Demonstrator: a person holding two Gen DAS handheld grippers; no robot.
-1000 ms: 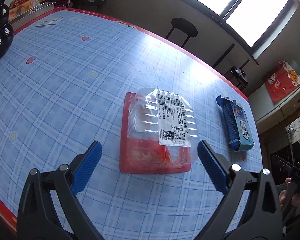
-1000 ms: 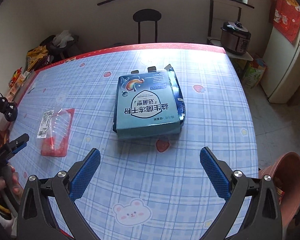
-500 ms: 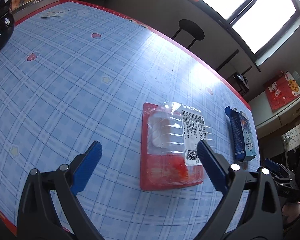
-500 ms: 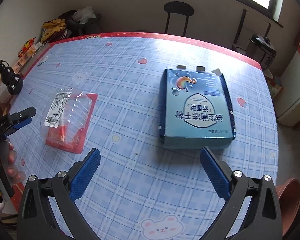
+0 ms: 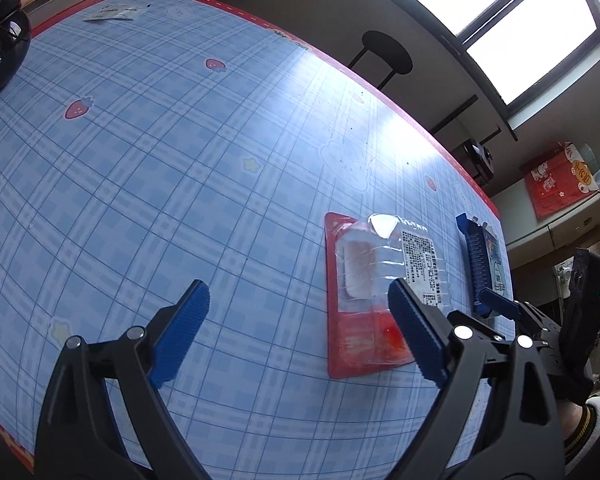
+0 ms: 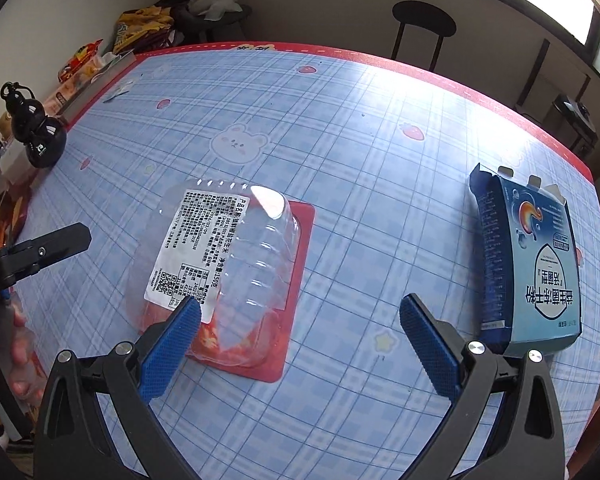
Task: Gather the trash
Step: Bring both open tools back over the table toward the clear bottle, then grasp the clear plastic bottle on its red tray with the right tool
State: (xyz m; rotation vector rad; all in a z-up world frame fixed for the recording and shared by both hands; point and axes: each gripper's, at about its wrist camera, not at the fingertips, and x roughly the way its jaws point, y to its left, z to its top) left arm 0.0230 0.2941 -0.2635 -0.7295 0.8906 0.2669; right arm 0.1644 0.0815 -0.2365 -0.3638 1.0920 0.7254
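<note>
Both grippers have swung toward the plastic tray (image 6: 236, 276): right gripper (image 6: 300, 344) spread wide beside it, left gripper (image 5: 296, 332) narrowing slightly, still empty; pickup looks imminent.

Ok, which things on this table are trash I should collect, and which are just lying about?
Trash to collect:
- clear plastic food tray on its red card
- opened blue carton

Just lying about:
- black gourd-shaped bottle at the table edge
- snack packets beyond the table
- black stool

Both grippers are open, holding nothing.
</note>
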